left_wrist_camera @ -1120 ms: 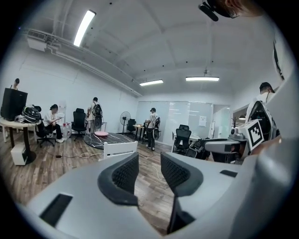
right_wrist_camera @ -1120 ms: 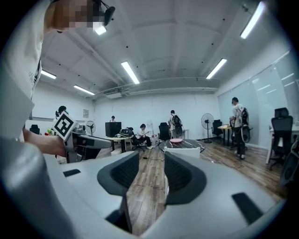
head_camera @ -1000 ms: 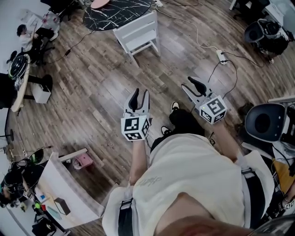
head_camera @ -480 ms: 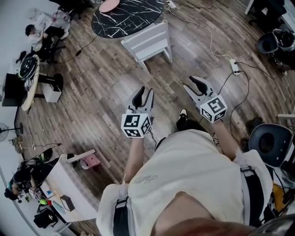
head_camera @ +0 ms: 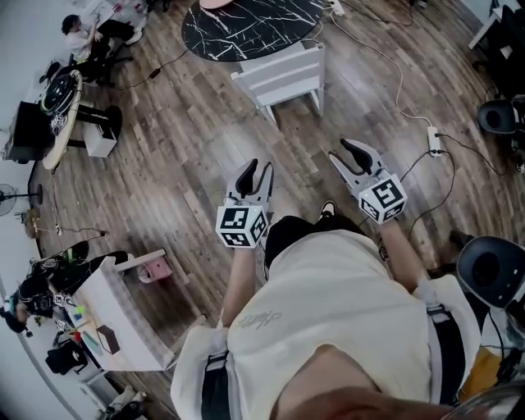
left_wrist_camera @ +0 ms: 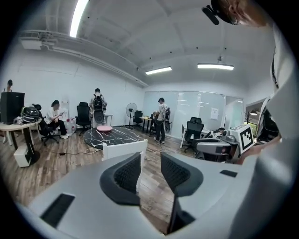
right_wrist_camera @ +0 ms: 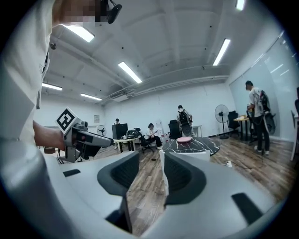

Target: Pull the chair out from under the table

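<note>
The white chair stands on the wood floor, tucked against the round black marble table, its back toward me. My left gripper and right gripper are held out side by side, well short of the chair, both open with nothing between their jaws. In the left gripper view the chair shows past the left gripper, with the table behind it. In the right gripper view the chair and table lie beyond the right gripper.
A power strip with cables lies on the floor to the right. A black office chair stands at the lower right. A desk and seated people are at the left, and a white cabinet at the lower left. People stand in the background.
The chair and table have drawn nearer and shifted right in the head view as I walk toward them. Both grippers have moved forward with me, jaws unchanged.
</note>
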Available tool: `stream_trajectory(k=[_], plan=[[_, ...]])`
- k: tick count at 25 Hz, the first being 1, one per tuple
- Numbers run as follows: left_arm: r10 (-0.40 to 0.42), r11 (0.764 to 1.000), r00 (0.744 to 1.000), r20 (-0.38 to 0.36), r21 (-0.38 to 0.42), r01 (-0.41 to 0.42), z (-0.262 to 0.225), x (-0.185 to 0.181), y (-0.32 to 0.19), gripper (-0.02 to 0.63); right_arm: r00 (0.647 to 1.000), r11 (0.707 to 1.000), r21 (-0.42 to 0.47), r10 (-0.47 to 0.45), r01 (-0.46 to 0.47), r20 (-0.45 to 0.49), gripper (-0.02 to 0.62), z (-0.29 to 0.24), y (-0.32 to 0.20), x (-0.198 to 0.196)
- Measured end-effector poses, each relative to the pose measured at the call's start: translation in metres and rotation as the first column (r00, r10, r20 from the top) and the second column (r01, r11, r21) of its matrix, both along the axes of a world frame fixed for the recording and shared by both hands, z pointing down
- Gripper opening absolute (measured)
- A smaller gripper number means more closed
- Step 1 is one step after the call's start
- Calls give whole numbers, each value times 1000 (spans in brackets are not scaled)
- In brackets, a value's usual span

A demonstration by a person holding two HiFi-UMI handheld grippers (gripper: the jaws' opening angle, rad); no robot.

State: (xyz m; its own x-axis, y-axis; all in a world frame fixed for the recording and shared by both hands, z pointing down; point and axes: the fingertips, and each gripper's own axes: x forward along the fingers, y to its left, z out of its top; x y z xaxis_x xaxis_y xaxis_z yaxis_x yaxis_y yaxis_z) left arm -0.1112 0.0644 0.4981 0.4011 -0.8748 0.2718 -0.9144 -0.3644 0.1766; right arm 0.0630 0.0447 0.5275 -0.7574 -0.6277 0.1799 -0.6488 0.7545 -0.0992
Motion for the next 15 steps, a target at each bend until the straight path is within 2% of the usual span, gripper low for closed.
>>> stream_trajectory(k=[4, 9, 12, 15], plan=[[3, 1000, 1000, -16, -30, -4, 11, 0, -13, 143, 1000, 999, -32, -6, 5, -25, 163, 14, -11, -3], [55, 997, 998, 17, -62, -53, 27, -8, -40, 143, 999, 997, -72, 5, -8, -41, 163, 31, -34, -12], [66, 995, 998, 10, -78, -65, 42, -19, -72, 143, 998, 997, -70, 23, -27, -54, 163, 34, -57, -24], [112, 990, 994, 3, -85, -111, 47, -19, -110, 143, 996, 995, -78, 62, -68, -70, 163, 29, -86, -28]])
